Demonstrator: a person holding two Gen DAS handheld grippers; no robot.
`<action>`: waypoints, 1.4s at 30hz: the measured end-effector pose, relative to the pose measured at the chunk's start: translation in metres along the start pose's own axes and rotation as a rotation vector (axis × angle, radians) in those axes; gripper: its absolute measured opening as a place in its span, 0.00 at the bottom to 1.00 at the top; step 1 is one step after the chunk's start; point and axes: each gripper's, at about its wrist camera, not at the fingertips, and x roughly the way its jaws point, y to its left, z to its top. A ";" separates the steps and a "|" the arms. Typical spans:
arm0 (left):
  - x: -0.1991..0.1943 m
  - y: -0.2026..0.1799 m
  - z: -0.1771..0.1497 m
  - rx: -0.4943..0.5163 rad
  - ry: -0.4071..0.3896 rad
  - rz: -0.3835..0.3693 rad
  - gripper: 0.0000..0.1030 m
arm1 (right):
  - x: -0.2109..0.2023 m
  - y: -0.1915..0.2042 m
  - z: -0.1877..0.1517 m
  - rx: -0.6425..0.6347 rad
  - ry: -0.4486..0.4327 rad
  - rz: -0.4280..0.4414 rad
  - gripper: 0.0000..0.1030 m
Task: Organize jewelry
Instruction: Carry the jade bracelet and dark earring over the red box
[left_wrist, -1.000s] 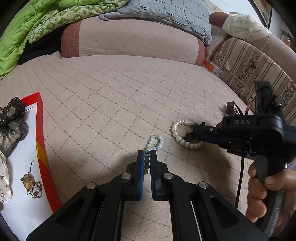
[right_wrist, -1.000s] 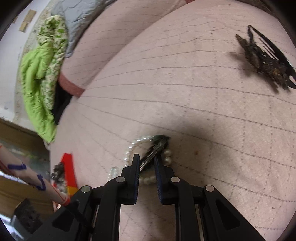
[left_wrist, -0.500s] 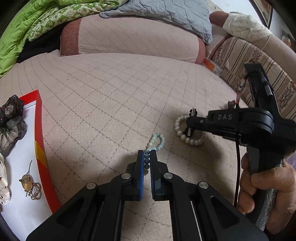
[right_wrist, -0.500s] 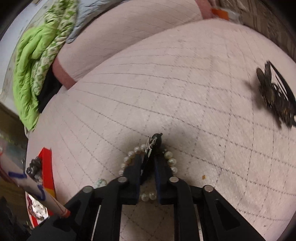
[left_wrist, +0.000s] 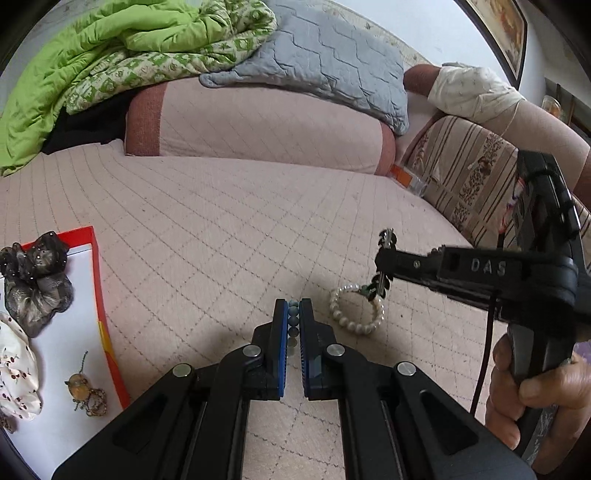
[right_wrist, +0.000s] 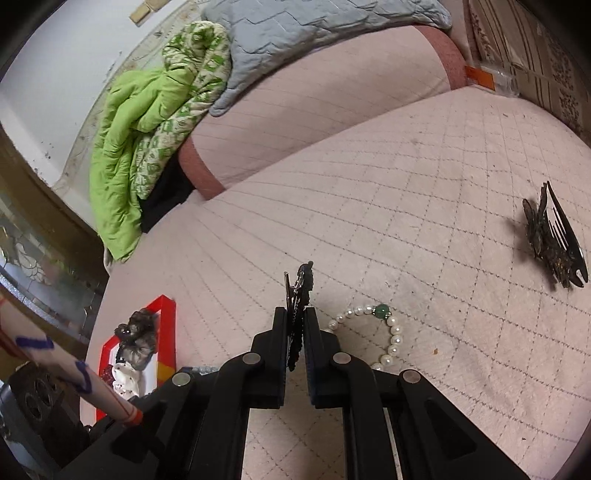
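Note:
My left gripper (left_wrist: 293, 308) is shut on a pale blue-green bead bracelet (left_wrist: 294, 319), held just off the quilted pink bed cover. My right gripper (right_wrist: 295, 314) is shut on a dark hair clip (right_wrist: 298, 295) with a metal spring, lifted above the cover; in the left wrist view this gripper (left_wrist: 384, 260) holds the clip (left_wrist: 380, 286) above a white pearl bracelet (left_wrist: 356, 310). The pearl bracelet (right_wrist: 384, 334), with one green bead, lies on the cover just right of my right fingers. A red-edged white tray (left_wrist: 79, 314) lies at the left.
On the tray lie a dark scrunchie (left_wrist: 37, 280), a white patterned scrunchie (left_wrist: 14, 380) and a gold pendant (left_wrist: 83, 391). A dark hair comb (right_wrist: 554, 243) lies far right. A bolster (left_wrist: 255, 129), green quilt (left_wrist: 110, 48) and grey pillow (left_wrist: 332, 62) line the back.
Both grippers have risen. The right one closed on the hair clip and lifted it off the pearl bracelet. The left one raised the bead bracelet off the cover.

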 end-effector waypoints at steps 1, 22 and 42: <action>0.000 0.001 0.002 -0.003 -0.004 -0.002 0.05 | 0.000 0.002 -0.001 -0.009 -0.001 0.002 0.09; -0.070 0.029 0.012 -0.039 -0.130 0.055 0.05 | 0.009 0.073 -0.019 -0.193 -0.013 0.156 0.09; -0.202 0.162 -0.067 -0.296 -0.177 0.321 0.05 | 0.050 0.173 -0.080 -0.324 0.072 0.302 0.09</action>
